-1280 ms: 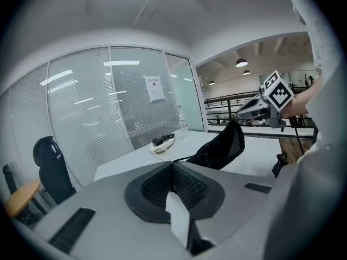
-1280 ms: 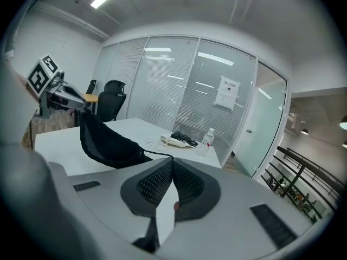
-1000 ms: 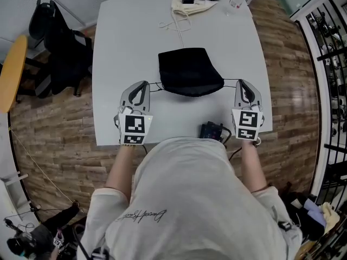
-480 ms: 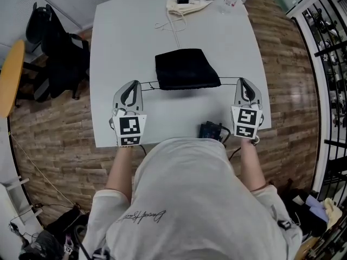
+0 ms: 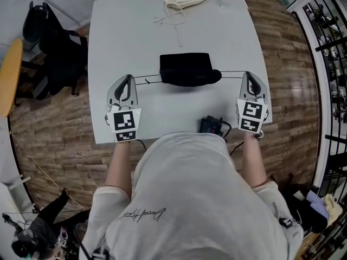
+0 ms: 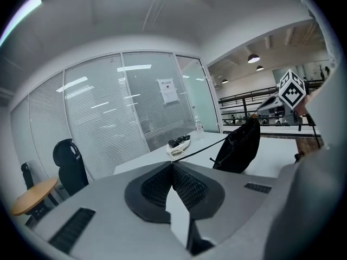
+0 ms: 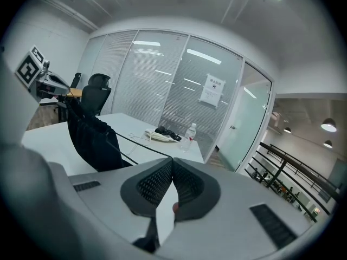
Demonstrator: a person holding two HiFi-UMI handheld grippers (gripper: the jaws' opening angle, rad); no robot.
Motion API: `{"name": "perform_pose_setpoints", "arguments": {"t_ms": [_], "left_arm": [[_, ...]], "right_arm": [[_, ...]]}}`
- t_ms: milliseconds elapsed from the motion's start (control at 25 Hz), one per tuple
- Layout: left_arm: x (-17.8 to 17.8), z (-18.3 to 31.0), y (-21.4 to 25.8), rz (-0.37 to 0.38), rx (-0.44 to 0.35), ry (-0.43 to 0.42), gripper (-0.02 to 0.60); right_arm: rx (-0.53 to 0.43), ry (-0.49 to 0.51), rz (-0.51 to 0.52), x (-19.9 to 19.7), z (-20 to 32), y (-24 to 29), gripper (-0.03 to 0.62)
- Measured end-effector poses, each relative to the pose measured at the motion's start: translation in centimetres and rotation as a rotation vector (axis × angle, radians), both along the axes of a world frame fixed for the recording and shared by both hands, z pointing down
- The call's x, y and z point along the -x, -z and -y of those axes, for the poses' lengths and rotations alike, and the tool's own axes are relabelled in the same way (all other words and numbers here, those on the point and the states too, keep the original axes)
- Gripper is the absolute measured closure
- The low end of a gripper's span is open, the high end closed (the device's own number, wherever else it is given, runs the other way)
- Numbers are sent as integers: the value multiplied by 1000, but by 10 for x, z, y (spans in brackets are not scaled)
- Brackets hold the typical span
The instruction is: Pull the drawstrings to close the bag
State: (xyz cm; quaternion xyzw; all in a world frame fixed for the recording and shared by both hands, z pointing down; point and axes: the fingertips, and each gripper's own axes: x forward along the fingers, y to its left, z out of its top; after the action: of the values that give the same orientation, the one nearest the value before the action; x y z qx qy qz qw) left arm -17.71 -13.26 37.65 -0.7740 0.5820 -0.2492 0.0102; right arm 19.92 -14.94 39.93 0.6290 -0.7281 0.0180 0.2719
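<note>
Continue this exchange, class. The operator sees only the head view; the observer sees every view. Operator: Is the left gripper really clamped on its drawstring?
Observer: Yes; in the left gripper view the left gripper has its jaws closed on the left drawstring.
Operator: And the right gripper?
Observer: Its own view shows jaws shut on the right drawstring.
Operator: Is the black bag lying flat?
Observer: No; both gripper views show it standing up between the cords.
</note>
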Motion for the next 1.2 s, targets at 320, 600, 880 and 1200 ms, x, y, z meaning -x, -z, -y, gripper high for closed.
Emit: {"name": "perform_pose_setpoints", "arguments": {"t_ms": [320,600,880,1200], "left_arm": [[13,1,-3,-45,13,51,568],[22,2,2,-43,-3,80,568],[26,1,10,-51,-29,97,568],[30,1,13,-82,-32,110,568]], "right_arm": [[-8,-35,-4,-11,0,2,569],[-23,-62,-2,-25,1,7,569],[-38,-91,-12,-37,3,11,569],[-50,-109,-29,-49,2,12,569]]}}
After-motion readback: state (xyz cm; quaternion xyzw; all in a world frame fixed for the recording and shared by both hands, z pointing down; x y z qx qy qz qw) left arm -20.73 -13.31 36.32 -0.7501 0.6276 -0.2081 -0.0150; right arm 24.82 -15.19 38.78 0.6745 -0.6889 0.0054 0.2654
